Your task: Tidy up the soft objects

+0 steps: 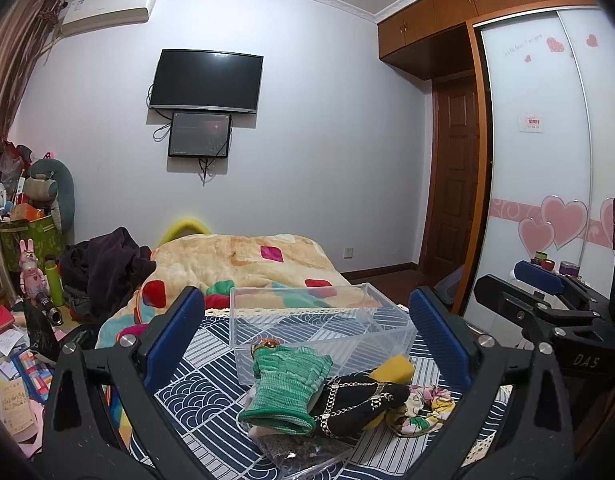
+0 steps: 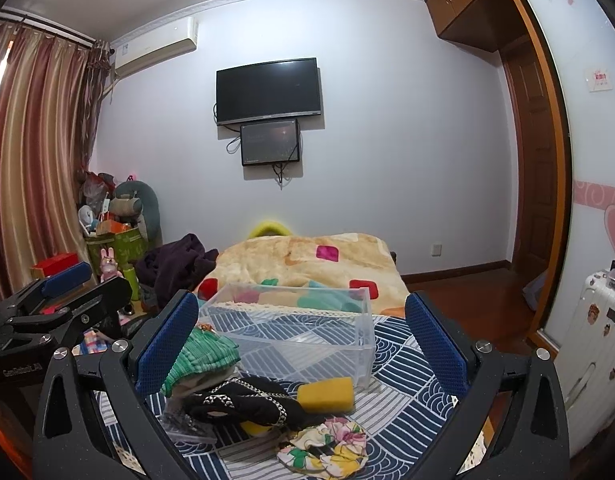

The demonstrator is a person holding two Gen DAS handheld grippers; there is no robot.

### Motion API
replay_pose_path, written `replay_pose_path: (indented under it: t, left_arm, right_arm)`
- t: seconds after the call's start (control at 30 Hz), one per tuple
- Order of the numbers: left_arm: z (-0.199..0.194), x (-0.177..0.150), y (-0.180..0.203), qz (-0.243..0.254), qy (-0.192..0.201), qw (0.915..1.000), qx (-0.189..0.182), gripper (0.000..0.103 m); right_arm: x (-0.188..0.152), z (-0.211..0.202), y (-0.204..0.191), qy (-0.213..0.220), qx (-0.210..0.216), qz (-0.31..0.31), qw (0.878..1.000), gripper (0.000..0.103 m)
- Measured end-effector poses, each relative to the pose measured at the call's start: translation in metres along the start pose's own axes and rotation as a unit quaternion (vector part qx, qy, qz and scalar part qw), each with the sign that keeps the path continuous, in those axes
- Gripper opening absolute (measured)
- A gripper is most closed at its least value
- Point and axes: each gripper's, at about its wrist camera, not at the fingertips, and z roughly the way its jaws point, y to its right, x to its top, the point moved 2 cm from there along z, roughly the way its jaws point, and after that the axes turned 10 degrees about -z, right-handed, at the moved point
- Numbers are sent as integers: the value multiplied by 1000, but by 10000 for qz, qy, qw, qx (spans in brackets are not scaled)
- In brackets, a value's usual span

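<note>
In the left wrist view, the left gripper (image 1: 305, 326) hangs above a table covered by a navy and white patterned cloth (image 1: 211, 354), its jaws spread wide with nothing between them. Ahead stands a clear plastic bin (image 1: 319, 328), upright, with nothing visible inside it. Just in front of the bin lies a small heap of soft things: a green knitted piece (image 1: 287, 390) on top, a black item with metal chains (image 1: 359, 404) beside and partly under it, a yellow sponge (image 1: 393, 370) touching the bin's near right corner, and a floral fabric piece (image 1: 421, 410) at the right end of the heap. A clear plastic packet (image 1: 303, 454) pokes out from beneath the pile. The right gripper (image 1: 541, 280) shows at the right edge, held apart from the pile. Beyond the table sits a bed with a beige blanket (image 1: 243, 258), and a television (image 1: 206, 81) hangs on the far wall.

In the right wrist view, the right gripper (image 2: 301, 338) also has its jaws parted wide and grips nothing. The bin (image 2: 295, 332) sits centred ahead on the cloth. The green knit (image 2: 201, 354) lies to the left, close to the left blue pad; the chained black item (image 2: 243, 400) lies in front of it, the sponge (image 2: 326, 394) rests against the bin's near wall, and the floral fabric (image 2: 327, 446) lies nearest the camera. The left gripper (image 2: 63, 280) appears at the left edge, its jaws seeming apart.
</note>
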Motion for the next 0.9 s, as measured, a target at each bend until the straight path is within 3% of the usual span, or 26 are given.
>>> replay_pose_path:
  t: [0.9]
  left_arm:
    - [-4, 3, 2, 24, 32, 10000, -20, 103]
  right_arm:
    - [0, -1, -1, 24, 3, 0, 10000, 103]
